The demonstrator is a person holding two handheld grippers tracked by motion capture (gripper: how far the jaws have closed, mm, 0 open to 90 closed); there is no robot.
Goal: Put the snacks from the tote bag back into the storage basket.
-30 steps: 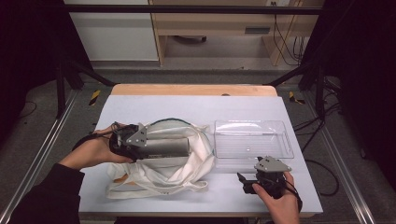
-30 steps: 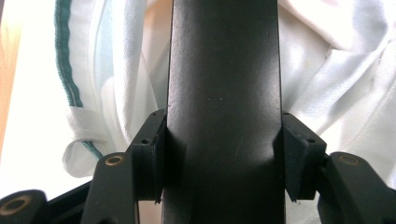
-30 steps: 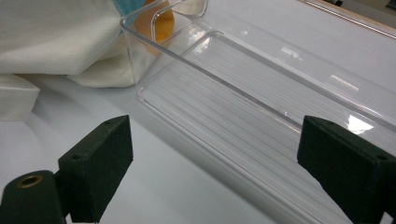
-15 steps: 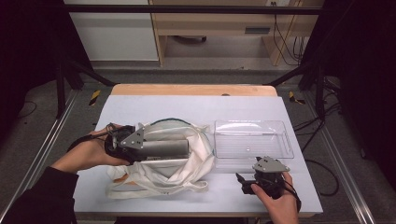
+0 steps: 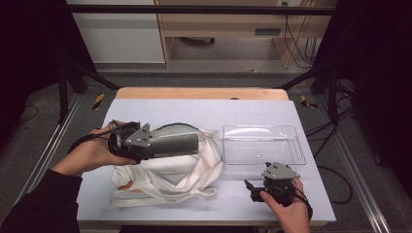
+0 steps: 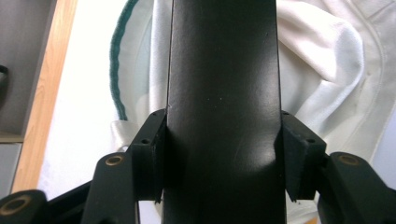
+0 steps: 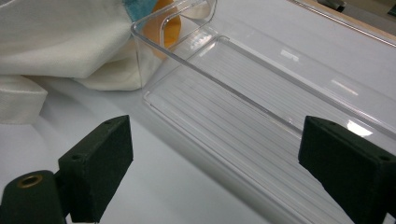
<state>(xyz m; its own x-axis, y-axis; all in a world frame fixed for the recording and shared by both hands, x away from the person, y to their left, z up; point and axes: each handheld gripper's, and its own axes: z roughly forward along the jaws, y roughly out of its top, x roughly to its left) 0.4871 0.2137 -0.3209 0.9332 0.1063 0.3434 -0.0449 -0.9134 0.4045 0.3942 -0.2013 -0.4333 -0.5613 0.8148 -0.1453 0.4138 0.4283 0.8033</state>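
left gripper (image 5: 145,145) sits on the left half of the desk (image 5: 160,109), clenched on one end of a dark grey cylinder (image 5: 175,144). in the left gripper view both pads press the cylinder's (image 6: 224,93) sides, one on each flank, and the tube runs straight away from the camera. seen from above, the cylinder lies level, pointing right, held above a cream cloth bag (image 5: 170,172) that is crumpled on the near left part of the desk. the bag's handles trail toward the near edge, and a teal-edged rim shows at its far side. the person's left hand (image 5: 92,153) wraps the gripper body from the left.

right gripper (image 5: 265,187) rests low at the near right of the desk, released, its jaws standing wide with nothing between them. in the right gripper view the pads frame bare desk and the near wall of a clear plastic tray (image 7: 261,112). the tray (image 5: 291,145) lies right of the bag, just beyond the right gripper, with the bag's cloth touching its left end. something orange shows through the tray's corner there, too hidden to name.
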